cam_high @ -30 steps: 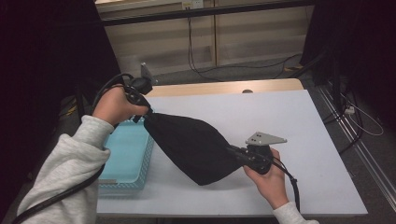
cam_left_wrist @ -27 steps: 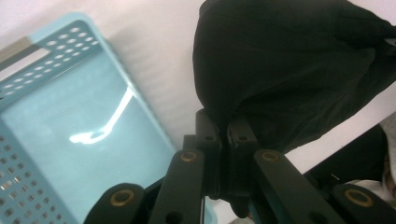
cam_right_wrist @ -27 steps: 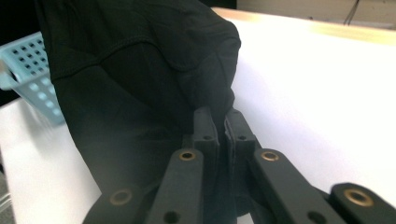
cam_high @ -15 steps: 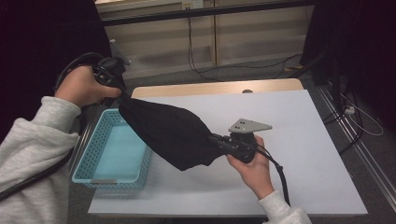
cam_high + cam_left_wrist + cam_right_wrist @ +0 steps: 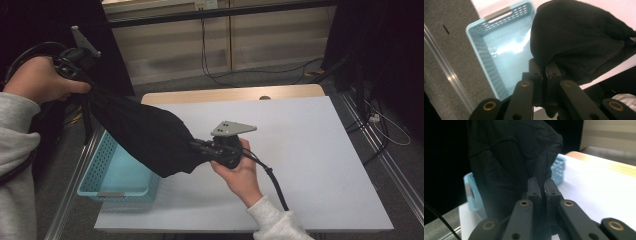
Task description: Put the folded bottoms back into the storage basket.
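Note:
A black cloth (image 5: 145, 135) hangs stretched between my two grippers, above the table's left edge and the basket. My left gripper (image 5: 86, 89) is raised at the far left, off the table, shut on one end of the cloth (image 5: 579, 47). My right gripper (image 5: 196, 146) is lower, over the table's middle, shut on the other end of the cloth (image 5: 511, 165). In both gripper views the jaws stand pressed together with black fabric pinched between the pads. The cloth sags in a fold between them.
A light blue perforated basket (image 5: 112, 177) sits at the table's left edge, partly under the cloth; its inside (image 5: 506, 55) holds nothing. The white tabletop (image 5: 310, 150) stretches to the right. A wooden strip (image 5: 235, 94) runs along the far edge.
Both hands have moved left and up with the cloth. The left gripper went from over the basket's far end to beyond the table's left side; the right gripper followed toward the middle.

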